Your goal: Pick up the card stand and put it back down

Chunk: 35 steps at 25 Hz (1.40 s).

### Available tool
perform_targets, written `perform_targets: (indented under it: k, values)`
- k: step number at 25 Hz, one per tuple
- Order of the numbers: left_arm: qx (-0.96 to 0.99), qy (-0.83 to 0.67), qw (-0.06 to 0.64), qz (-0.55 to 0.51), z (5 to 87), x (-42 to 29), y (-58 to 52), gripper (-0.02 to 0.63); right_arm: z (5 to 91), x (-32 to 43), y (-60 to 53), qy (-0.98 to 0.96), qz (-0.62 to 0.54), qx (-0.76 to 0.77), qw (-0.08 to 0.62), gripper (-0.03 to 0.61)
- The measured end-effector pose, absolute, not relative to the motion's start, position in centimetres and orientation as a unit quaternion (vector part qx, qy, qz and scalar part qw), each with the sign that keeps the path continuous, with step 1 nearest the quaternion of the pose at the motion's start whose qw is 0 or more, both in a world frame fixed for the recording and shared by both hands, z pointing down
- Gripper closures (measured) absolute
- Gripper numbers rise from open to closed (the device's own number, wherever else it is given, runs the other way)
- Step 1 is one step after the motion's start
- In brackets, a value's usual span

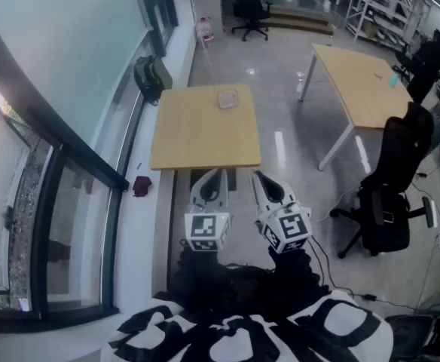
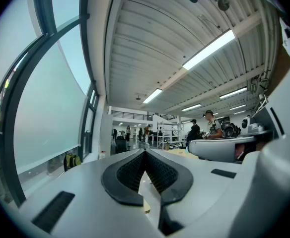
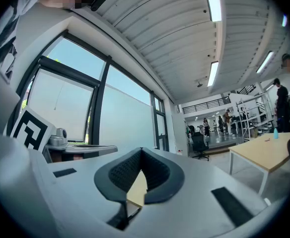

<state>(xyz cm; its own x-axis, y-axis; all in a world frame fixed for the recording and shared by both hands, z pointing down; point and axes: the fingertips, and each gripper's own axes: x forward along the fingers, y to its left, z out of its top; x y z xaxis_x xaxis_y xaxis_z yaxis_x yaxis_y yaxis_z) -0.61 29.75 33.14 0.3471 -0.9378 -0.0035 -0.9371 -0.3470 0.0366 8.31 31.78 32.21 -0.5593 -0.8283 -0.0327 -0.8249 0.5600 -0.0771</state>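
Note:
The card stand is a small pale block near the far edge of a square wooden table. Both grippers hover close to my body at the table's near edge, well short of the stand. My left gripper is shut with nothing between its pads. In the left gripper view its jaws meet at the tip and point up across the room. My right gripper is beside it, also shut and empty. The right gripper view shows its pads touching. Neither gripper view shows the stand.
A tall window wall and a sill run along the left, with a green backpack and a small dark red object by it. A second wooden table and a black office chair stand to the right. People stand far off.

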Motion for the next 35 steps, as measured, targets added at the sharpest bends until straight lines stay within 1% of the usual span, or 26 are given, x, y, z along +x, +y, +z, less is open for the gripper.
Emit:
perform_targets:
  k: [5, 12, 17, 22, 30, 35]
  values:
    - [0.818, -0.574, 0.028, -0.004, 34.7, 1.0, 30.1, 0.607, 33.7, 9.6, 32.1, 0.888, -0.042, -0.458, 0.03, 0.56]
    - [0.816, -0.577, 0.037, 0.0, 35.9, 0.6, 28.2, 0.607, 34.4, 9.0, 30.2, 0.891, -0.044, -0.451, 0.03, 0.56]
    - [0.823, -0.567, 0.042, -0.003, 36.6, 0.7, 24.3, 0.607, 35.4, 8.8, 27.2, 0.886, -0.055, -0.46, 0.026, 0.558]
    - [0.841, -0.54, 0.045, -0.013, 36.6, 1.2, 18.1, 0.607, 35.3, 9.0, 21.3, 0.873, -0.055, -0.483, 0.028, 0.558]
    - [0.855, -0.517, 0.032, -0.035, 34.2, -2.9, 7.1, 0.607, 34.0, 4.4, 10.4, 0.865, -0.04, -0.5, 0.031, 0.558]
    - [0.854, -0.515, 0.061, -0.043, 35.4, -6.7, 2.3, 0.607, 34.0, -0.2, 5.7, 0.877, -0.056, -0.476, 0.024, 0.558]
